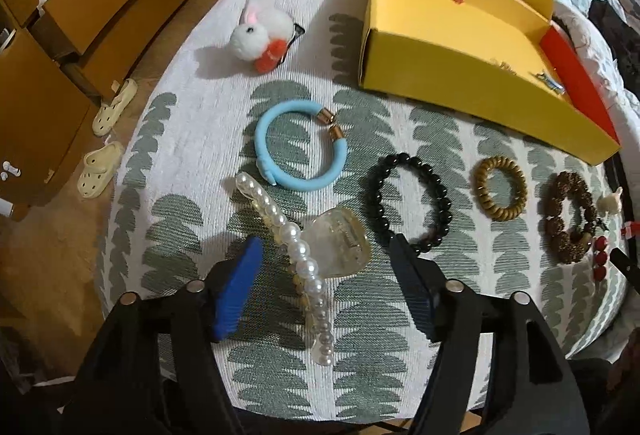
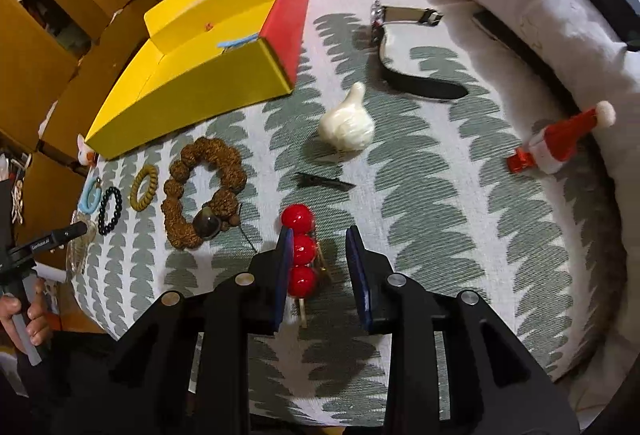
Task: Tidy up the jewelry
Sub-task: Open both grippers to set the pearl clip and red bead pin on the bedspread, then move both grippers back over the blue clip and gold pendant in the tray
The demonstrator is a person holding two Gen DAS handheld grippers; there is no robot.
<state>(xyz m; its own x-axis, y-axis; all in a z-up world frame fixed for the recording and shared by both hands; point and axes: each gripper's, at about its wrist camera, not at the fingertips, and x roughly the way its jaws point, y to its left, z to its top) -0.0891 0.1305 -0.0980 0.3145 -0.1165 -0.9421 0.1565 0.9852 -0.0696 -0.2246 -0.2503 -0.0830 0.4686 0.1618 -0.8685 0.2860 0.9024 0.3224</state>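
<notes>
Left gripper (image 1: 324, 267): jaws stand wide apart, holding nothing. The pearl hair clip (image 1: 288, 247) lies on the patterned cloth (image 1: 400, 375) between them, nearer the left-hand pad, touching neither. Its long axis runs from 11 o'clock to 5 o'clock in the left wrist view, crossing the jaw line at a slant; a clear claw clip (image 1: 340, 247) lies against it at 3 o'clock.

Right gripper (image 2: 318, 267): jaws part open, gripping nothing. The red bead hair stick (image 2: 301, 251) lies against the left-hand pad, axis 12 to 6 o'clock, stick end towards the camera. The yellow box (image 2: 192, 83) sits at 10 o'clock.
</notes>
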